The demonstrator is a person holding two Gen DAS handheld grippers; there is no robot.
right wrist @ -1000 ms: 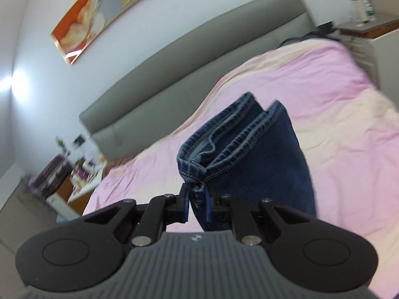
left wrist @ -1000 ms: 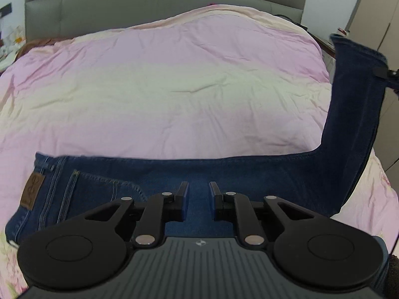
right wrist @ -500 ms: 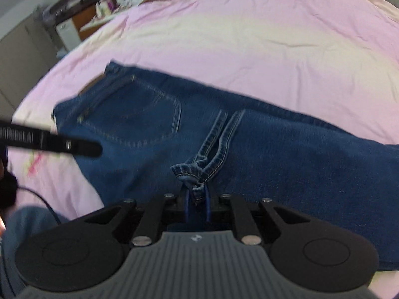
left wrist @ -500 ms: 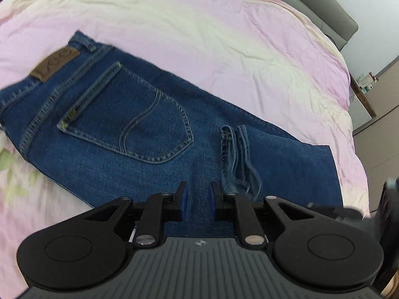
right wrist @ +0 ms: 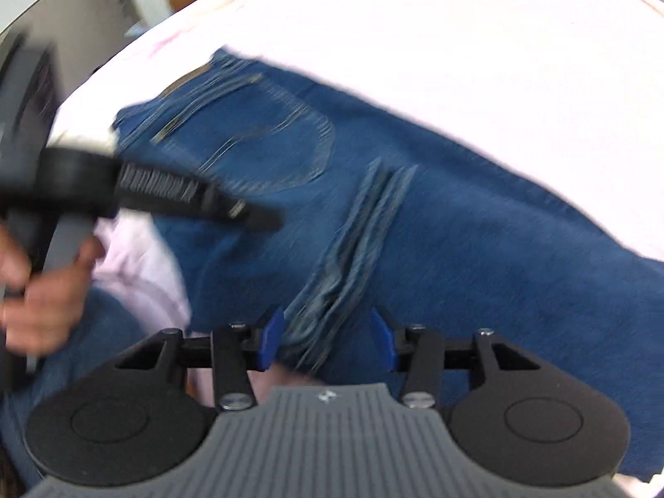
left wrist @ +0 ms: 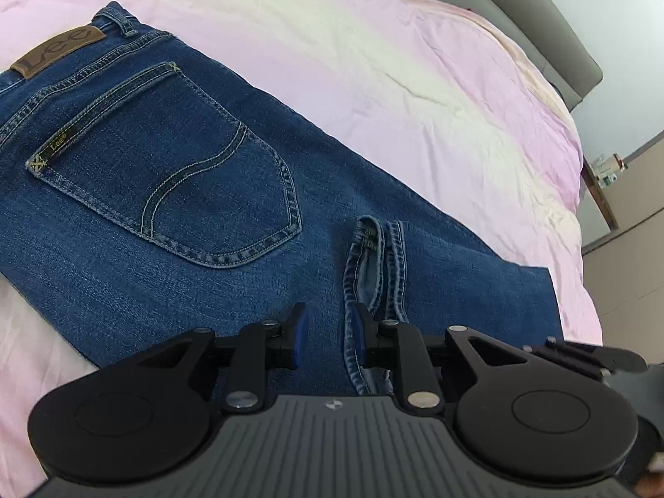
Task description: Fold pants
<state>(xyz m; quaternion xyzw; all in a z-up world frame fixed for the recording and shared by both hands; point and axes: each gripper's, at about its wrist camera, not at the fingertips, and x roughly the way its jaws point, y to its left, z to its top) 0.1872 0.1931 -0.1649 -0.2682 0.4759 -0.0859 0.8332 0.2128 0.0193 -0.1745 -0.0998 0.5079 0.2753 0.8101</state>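
The bed (left wrist: pixel 415 83) takes up most of both views, covered in a pink and cream sheet, and it's basically the work surface here. Spread across it are the Lee jeans (left wrist: pixel 145 216), back side up, waistband toward the left in the left wrist view. They look like they're already folded once: the leg hems (left wrist: pixel 373 257) lie on top of the seat area just beside the back pocket (left wrist: pixel 174 191), which I'd guess is where you want them so the next fold comes out even.

The left gripper (left wrist: pixel 328 332) sits low over the denim with its blue-padded jaws a little apart and nothing between them, right next to the hems, probably there to pin or smooth the fabric.

The right gripper (right wrist: pixel 328 340) has its jaws spread wide on either side of the hem bundle, so it isn't clamping anything. That view is really motion-blurred, so I can't say if the pads touch the cloth at all.

Smallest bits: the brown Lee leather patch (left wrist: pixel 58 52) on the waistband, and the person's left hand (right wrist: pixel 37 286) wrapped around the other gripper's handle in the right wrist view.
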